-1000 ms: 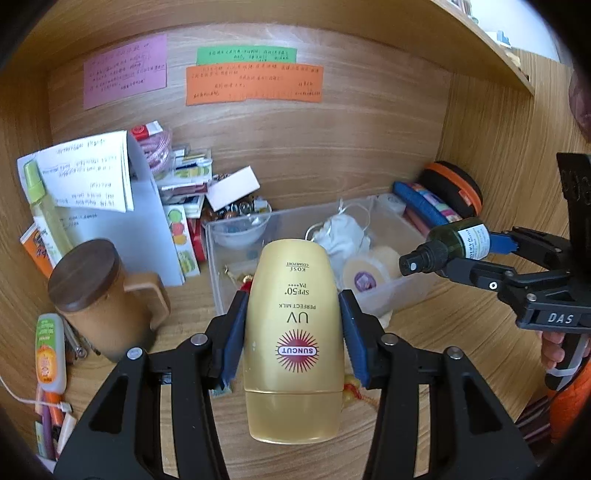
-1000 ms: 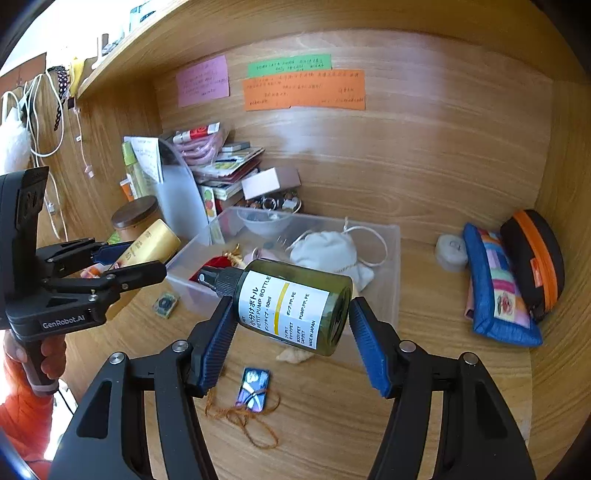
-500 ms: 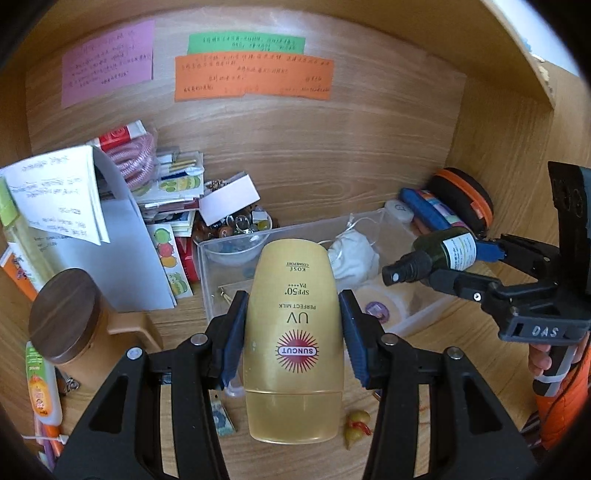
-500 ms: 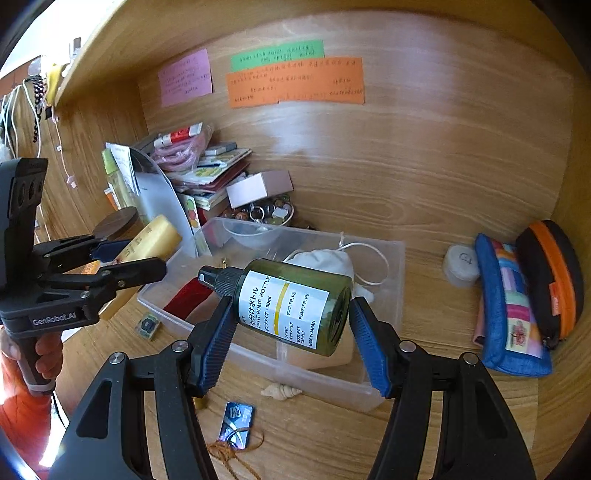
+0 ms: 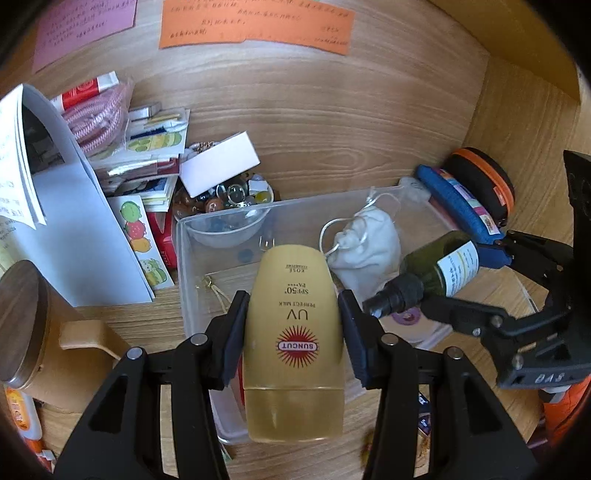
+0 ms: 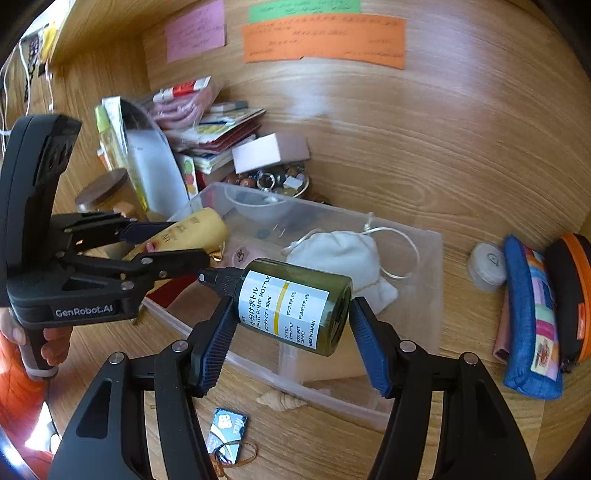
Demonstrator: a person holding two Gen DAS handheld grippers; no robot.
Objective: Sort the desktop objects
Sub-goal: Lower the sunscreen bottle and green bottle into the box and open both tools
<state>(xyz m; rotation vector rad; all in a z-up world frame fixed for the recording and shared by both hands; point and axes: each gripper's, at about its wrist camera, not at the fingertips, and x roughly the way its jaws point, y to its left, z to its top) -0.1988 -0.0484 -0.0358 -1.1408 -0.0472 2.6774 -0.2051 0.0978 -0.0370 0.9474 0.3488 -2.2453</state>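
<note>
Left gripper is clamping a sunscreen, right gripper a green bottle, over the bin.

I'm seeing yellow sunscreen bottle w/ red sunburst logo; dk green pump bottle w/ white label, yellow stripe. White pouch is sitting in clear bin. Blue multicolour pencil case.

An orange note, a pink note and a green note are stuck on the wooden back wall. A lidded wooden mug stands on the counter at left.
</note>
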